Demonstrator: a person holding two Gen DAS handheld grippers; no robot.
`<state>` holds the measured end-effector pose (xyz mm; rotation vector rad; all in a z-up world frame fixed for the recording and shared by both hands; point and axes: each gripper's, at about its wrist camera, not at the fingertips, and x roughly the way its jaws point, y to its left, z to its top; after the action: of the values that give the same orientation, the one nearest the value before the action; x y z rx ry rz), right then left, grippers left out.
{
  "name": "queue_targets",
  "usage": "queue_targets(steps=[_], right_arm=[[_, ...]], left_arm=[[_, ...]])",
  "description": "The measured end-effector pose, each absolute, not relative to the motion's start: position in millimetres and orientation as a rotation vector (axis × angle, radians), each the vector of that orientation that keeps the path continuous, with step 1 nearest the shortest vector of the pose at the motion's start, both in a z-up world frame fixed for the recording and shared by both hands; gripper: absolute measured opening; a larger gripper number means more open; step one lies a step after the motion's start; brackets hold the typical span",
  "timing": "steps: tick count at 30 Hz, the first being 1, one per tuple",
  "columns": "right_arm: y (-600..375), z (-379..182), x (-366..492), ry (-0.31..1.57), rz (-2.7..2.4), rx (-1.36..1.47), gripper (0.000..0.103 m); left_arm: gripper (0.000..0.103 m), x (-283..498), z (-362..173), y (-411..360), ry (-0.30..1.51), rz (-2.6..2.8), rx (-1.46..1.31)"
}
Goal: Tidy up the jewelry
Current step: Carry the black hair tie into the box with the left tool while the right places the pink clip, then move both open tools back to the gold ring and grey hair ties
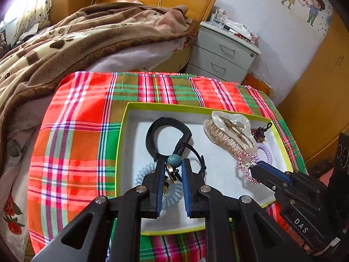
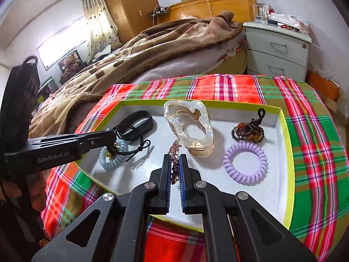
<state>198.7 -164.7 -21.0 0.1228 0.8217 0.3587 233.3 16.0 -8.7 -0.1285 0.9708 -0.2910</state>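
A shallow white tray with a yellow-green rim (image 1: pixel 165 106) (image 2: pixel 283 135) lies on a plaid cloth. In it are a black band (image 1: pixel 168 128) (image 2: pixel 139 122), a clear hair claw (image 1: pixel 229 135) (image 2: pixel 192 126), a dark bead bracelet (image 2: pixel 248 131), a purple coil tie (image 2: pixel 245 162) and a blue coil tie (image 1: pixel 172 194) (image 2: pixel 113 155). My left gripper (image 1: pixel 172 170) (image 2: pixel 113 138) is over the blue coil, jaws a little apart around a gold ring on a black cord (image 1: pixel 171 172). My right gripper (image 2: pixel 174 163) (image 1: pixel 254 168) is shut on a pink rhinestone chain (image 2: pixel 174 159) (image 1: pixel 246 166).
The plaid cloth (image 1: pixel 76 131) covers a small table. A bed with a brown blanket (image 1: pixel 65 43) lies to the left and behind. A grey nightstand (image 1: pixel 224 52) with clutter stands at the back right, next to a wooden wardrobe (image 1: pixel 316 109).
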Motion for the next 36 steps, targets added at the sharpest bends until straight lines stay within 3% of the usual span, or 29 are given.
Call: queue_targets(steps=[23, 27, 36], right_arm=[[-164, -31, 210, 0.864, 0.338, 0.122, 0.007], [-165, -30, 211, 0.861, 0.336, 0.12, 0.008], [-160, -27, 208, 0.852, 0.334, 0.103, 0.018]], left_arm=[[0.017, 239, -17, 9, 0.984, -0.269, -0.106], [0.025, 239, -17, 10, 0.985, -0.264, -0.1], [0.032, 238, -18, 12, 0.997, -0.258, -0.106]])
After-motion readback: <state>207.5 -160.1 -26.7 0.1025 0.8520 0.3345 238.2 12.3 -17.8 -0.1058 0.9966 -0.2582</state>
